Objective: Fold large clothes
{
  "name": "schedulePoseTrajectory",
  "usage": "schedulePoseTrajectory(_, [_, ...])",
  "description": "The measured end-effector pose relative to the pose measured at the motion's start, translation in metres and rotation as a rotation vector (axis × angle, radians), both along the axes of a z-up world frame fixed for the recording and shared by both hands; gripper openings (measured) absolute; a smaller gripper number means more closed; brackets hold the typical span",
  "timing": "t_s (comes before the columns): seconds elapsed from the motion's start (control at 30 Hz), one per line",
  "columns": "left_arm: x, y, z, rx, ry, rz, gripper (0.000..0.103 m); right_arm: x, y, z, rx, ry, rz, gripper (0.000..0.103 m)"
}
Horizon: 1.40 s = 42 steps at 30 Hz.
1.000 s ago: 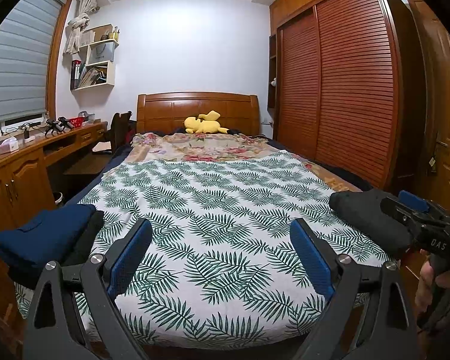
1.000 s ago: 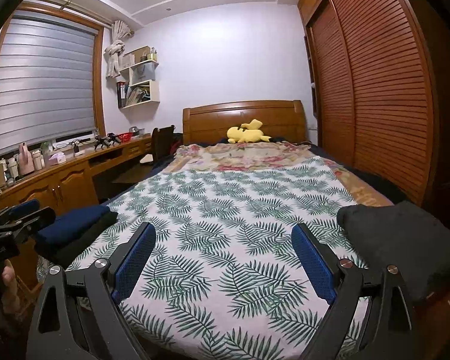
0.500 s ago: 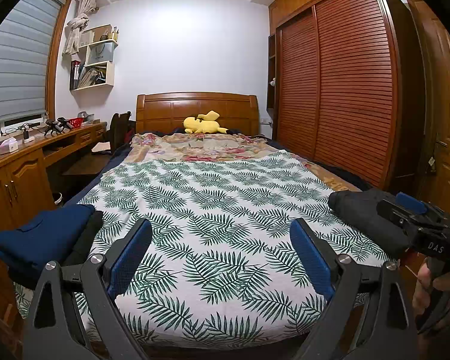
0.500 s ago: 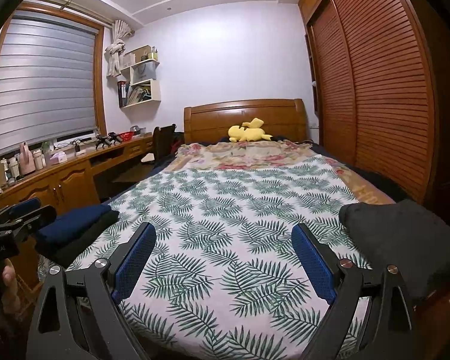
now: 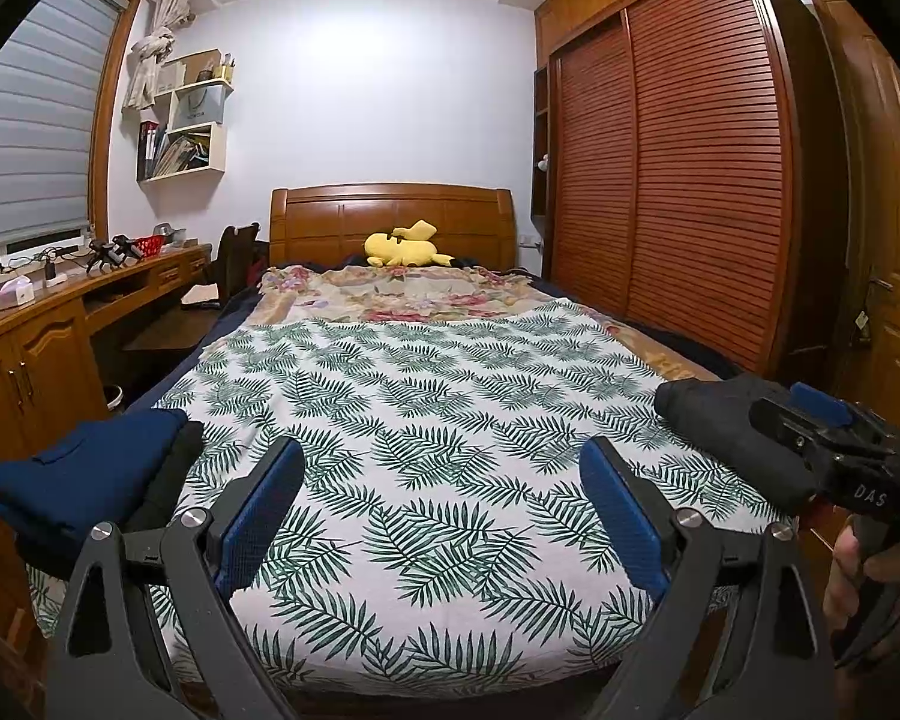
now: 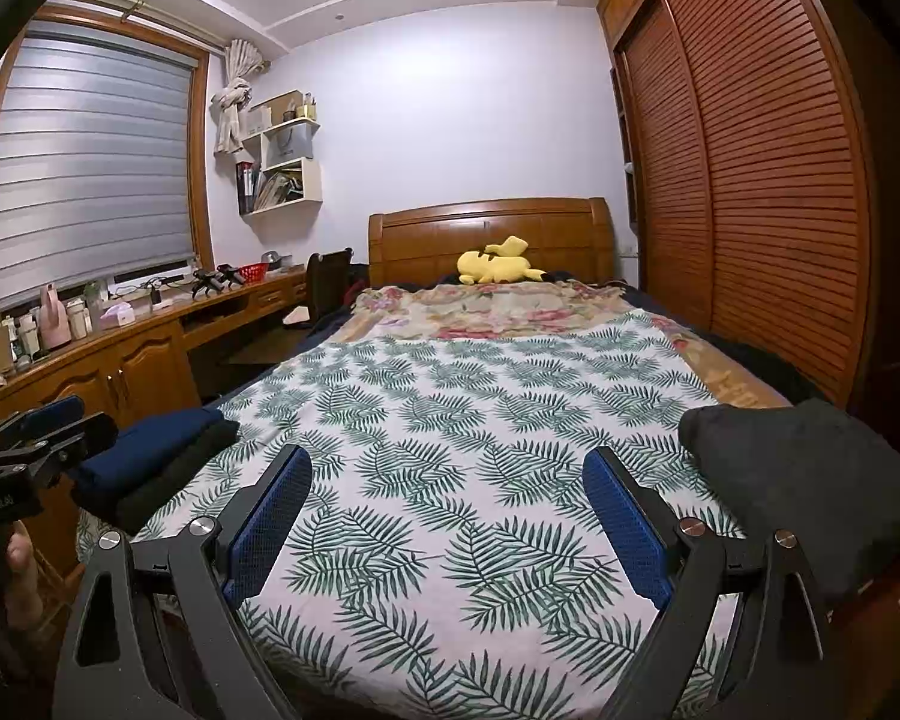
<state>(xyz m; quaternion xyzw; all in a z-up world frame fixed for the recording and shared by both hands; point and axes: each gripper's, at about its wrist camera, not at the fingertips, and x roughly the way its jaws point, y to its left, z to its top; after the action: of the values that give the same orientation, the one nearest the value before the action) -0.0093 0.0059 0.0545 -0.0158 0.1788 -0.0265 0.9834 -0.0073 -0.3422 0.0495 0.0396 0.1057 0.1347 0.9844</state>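
A dark grey garment (image 5: pixel 732 438) lies bunched on the bed's near right corner; it also shows in the right wrist view (image 6: pixel 810 480). A folded stack, navy on black (image 5: pixel 90 480), sits on the near left corner and shows in the right wrist view (image 6: pixel 156 462). My left gripper (image 5: pixel 441 480) is open and empty above the foot of the leaf-print bed cover (image 5: pixel 426 420). My right gripper (image 6: pixel 447 492) is open and empty too. Each gripper shows at the edge of the other's view: the right one (image 5: pixel 822 438) hovers at the grey garment, the left one (image 6: pixel 36 438) by the stack.
A yellow plush (image 5: pixel 405 246) lies by the wooden headboard (image 5: pixel 390 216). A louvred wardrobe (image 5: pixel 678 192) runs along the right side. A long wooden desk (image 6: pixel 120 348) with bottles and a chair (image 6: pixel 327 288) stands along the left under the window.
Both grippers have drifted only slightly, with the right one a little nearer the grey garment. Jaws stay open and nothing was picked up.
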Motion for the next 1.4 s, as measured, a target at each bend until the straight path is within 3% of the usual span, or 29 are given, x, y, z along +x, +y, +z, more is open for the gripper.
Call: schedulePoseTrajectory(1.4, [-0.0011,-0.0047,0.0007,0.008,-0.007,-0.005,0.093,0.0015,-0.0030,-0.0006,-0.001,0.002,0.001,0.092])
